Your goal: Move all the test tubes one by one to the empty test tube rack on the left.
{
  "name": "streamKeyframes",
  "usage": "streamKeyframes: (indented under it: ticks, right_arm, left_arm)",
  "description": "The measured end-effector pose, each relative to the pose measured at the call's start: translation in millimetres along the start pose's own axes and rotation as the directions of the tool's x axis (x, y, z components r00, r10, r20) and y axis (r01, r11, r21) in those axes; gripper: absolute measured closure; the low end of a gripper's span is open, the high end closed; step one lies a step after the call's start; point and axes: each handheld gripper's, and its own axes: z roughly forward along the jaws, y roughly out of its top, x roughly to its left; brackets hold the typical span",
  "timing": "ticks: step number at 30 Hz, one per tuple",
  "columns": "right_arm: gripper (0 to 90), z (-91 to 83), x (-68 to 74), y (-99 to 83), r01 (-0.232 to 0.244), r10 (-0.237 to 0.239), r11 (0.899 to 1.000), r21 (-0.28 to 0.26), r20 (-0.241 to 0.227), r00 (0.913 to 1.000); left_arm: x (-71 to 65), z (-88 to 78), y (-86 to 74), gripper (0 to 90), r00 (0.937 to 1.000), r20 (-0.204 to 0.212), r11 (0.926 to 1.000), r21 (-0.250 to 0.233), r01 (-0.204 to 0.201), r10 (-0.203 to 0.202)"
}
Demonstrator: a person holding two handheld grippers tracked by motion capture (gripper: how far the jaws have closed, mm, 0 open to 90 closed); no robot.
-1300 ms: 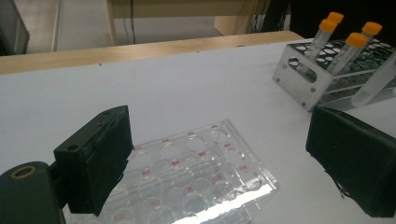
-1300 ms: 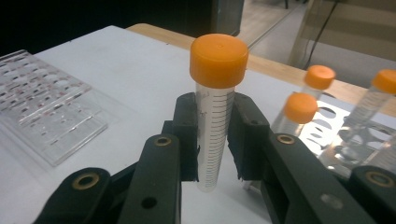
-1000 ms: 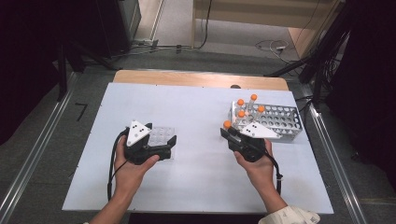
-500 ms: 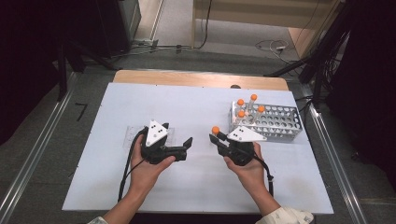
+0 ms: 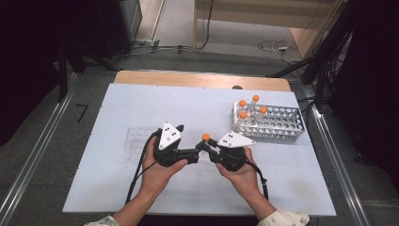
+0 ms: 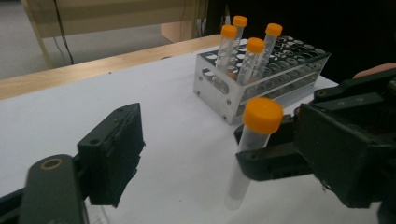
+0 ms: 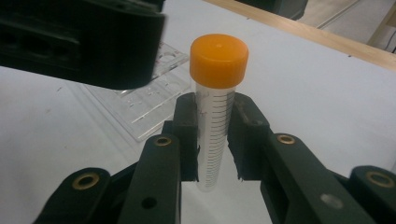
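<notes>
Centrally, the white-topped desk (image 5: 141, 99) with a wooden far edge is carrying everything, and the metal perforated tube rack (image 5: 275, 123) is serving as the landmark, sitting toward the desk's right side. Four orange-capped clear tubes (image 6: 248, 52) are standing upright in the rack's near-left corner holes. Well left of the rack, a flat clear plastic well plate (image 5: 137, 141) is lying on the desk, partly under the person's left hand.

Between that plate and the rack, the two tools are meeting. The right hand-held gripper (image 7: 215, 135) is clamping its black jaws together on a single clear graduated tube with an orange screw cap (image 7: 217, 93), holding it upright just left of the rack, cap above the jaws. The left hand-held gripper (image 5: 192, 154) is facing it from the side farther from the rack, its jaws standing apart and just having been closing, with the tube's cap near them but not pressed by either pad (image 6: 114, 151).
</notes>
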Motion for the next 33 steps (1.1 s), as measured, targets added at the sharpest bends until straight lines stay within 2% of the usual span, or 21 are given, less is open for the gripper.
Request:
streamKeyframes:
  ticks: [8,12,20,22,33]
  right_arm:
    - [71.7,2.6,7.9,0.6,0.01,-0.01,1.0,0.002,-0.028,0.9996]
    - [71.7,2.7,10.5,0.9,0.012,-0.012,1.0,0.004,-0.037,0.9992]
    - [71.6,3.2,12.1,1.1,0.015,-0.015,1.0,0.004,-0.046,0.9988]
    - [71.6,3.4,12.1,1.1,0.013,-0.013,1.0,0.005,-0.048,0.9988]
    - [71.7,3.0,11.8,1.3,0.004,-0.004,1.0,0.002,-0.055,0.9985]
  left_arm:
    - [-7.7,4.2,-1.2,30.1,0.999,0.043,0.9999,-0.003,-0.014,0.014]
    - [-8.9,5.0,-2.8,42.4,0.998,0.047,0.9991,0.002,-0.042,0.042]
    - [-8.3,4.6,-3.8,61.1,0.997,0.056,0.9986,-0.002,-0.053,0.053]
    - [-7.6,4.3,-3.6,66.7,0.9962,0.073,0.9989,0.002,-0.047,0.047]
    - [-8.7,5.6,-4.7,70.5,0.9949,0.079,0.9978,0.014,-0.064,0.063]
